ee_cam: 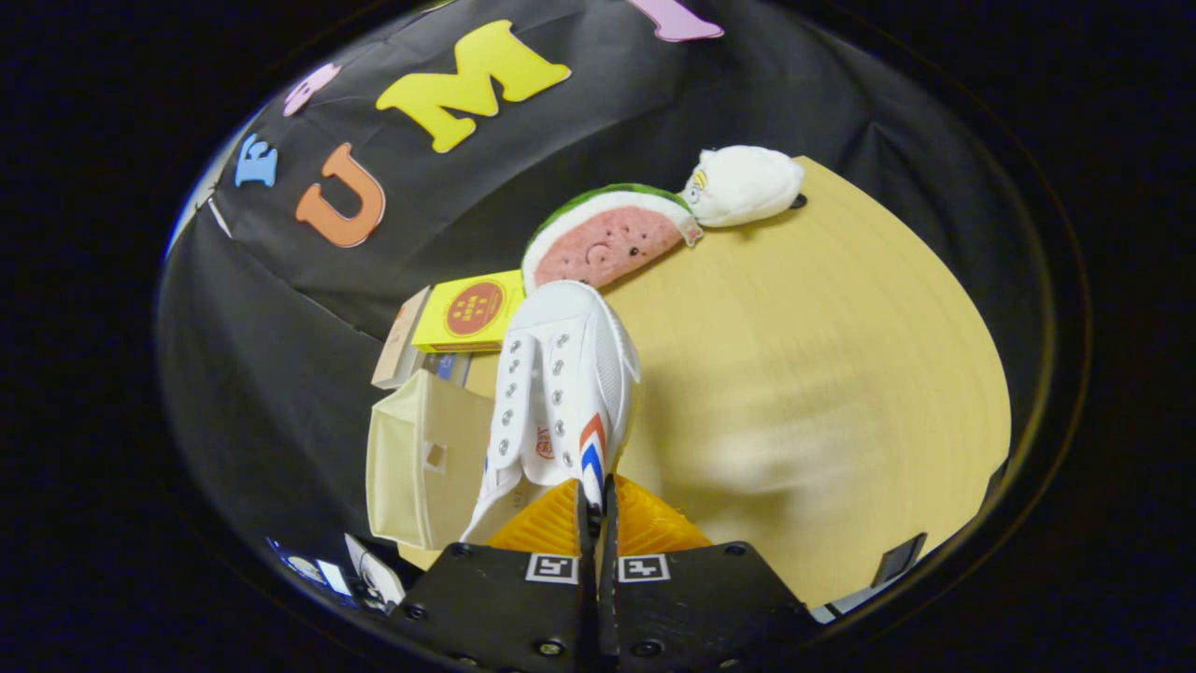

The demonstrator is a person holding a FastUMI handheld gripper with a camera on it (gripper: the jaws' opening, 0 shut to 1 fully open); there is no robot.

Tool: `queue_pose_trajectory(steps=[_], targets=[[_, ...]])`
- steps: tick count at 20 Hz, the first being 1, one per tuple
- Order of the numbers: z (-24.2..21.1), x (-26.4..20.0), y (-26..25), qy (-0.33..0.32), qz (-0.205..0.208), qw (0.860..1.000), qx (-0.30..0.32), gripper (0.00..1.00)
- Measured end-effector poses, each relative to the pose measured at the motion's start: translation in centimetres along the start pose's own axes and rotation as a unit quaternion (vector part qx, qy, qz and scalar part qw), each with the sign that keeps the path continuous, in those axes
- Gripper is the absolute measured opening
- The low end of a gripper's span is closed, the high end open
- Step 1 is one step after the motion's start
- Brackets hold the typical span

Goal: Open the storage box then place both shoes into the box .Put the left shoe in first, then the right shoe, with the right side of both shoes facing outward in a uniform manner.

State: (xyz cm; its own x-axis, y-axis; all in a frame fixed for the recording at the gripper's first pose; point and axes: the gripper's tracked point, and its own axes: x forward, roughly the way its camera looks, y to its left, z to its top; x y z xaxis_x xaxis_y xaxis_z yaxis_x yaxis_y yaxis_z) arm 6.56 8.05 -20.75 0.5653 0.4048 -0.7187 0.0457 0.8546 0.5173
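My gripper (594,500) is shut on the collar edge of a white sneaker (559,393) with red and blue chevrons on its side. The shoe hangs lifted above the wooden table (804,374), its toe pointing away from me toward the plush toys. Just left of the shoe stands the cream fabric storage box (425,458). Its open top faces left, and the wall with a small label window faces me. The shoe covers the box's right side. The picture is smeared by motion.
Beyond the shoe lie a watermelon-slice plush (607,238) and a white plush (743,184) near the table's far edge. A yellow carton (467,311) and a brown box (400,341) lie behind the storage box. Bare tabletop spreads to the right.
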Motion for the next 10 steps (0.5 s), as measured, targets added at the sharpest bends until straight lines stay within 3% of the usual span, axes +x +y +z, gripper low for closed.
queue_pose_trajectory(steps=[10], targets=[[-3.4,2.5,17.2,-0.014,0.034,0.998,-0.05,0.01]])
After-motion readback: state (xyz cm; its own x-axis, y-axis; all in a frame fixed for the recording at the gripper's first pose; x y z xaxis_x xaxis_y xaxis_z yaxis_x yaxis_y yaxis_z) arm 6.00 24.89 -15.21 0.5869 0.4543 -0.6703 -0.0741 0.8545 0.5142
